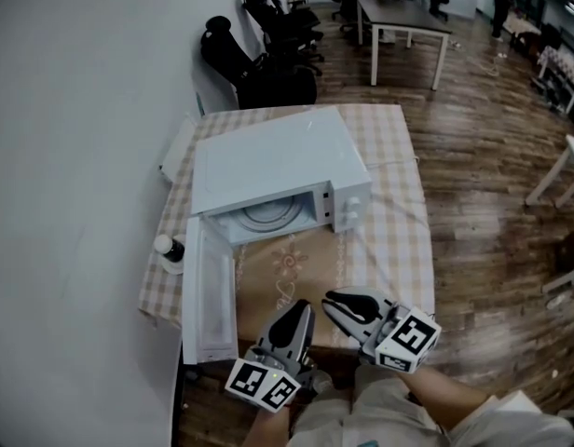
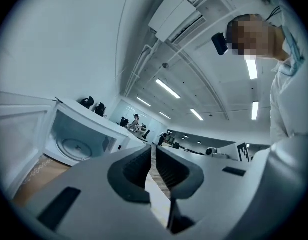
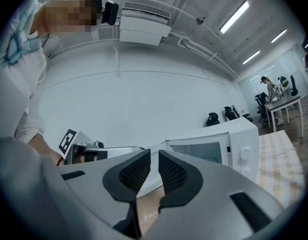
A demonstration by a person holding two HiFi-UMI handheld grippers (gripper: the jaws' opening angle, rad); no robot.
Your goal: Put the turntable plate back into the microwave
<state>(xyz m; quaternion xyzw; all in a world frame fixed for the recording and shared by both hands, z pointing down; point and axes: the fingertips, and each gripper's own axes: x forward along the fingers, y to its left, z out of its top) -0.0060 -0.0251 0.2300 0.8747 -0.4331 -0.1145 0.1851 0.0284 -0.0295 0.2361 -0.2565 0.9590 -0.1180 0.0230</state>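
**Plate in the microwave, both grippers shut and empty**

The head view gives you the layout. A table (image 1: 399,212) under a checked cloth stands against the wall (image 1: 82,110) on a wood floor (image 1: 492,156). The white microwave (image 1: 268,170) stands on the table. Its door (image 1: 210,291) is swung wide on the left and reaches back towards you. A brown mat (image 1: 287,268) lies in front of the opening.

The turntable plate (image 1: 268,215) lies flat inside the cavity. The left gripper view looks straight into the opening and shows it clearly. The right gripper view catches the microwave from the side, with its knobs (image 3: 242,154) facing you; the plate does not show there.

Only the head view shows the small dark bottle (image 1: 168,248), just left of the door's hinge side. It also shows the office chairs (image 1: 264,63) and a desk (image 1: 403,21) well behind the table. Only the gripper views show the ceiling air unit (image 2: 176,14).

Your left gripper (image 1: 304,307) and right gripper (image 1: 332,299) sit side by side near the table's near edge, short of the mat's far end. The door's free end is just left of the left one.

Each gripper's own view shows its pads pressed together with nothing between them. Each view also catches the other gripper's marker cube (image 3: 68,141).
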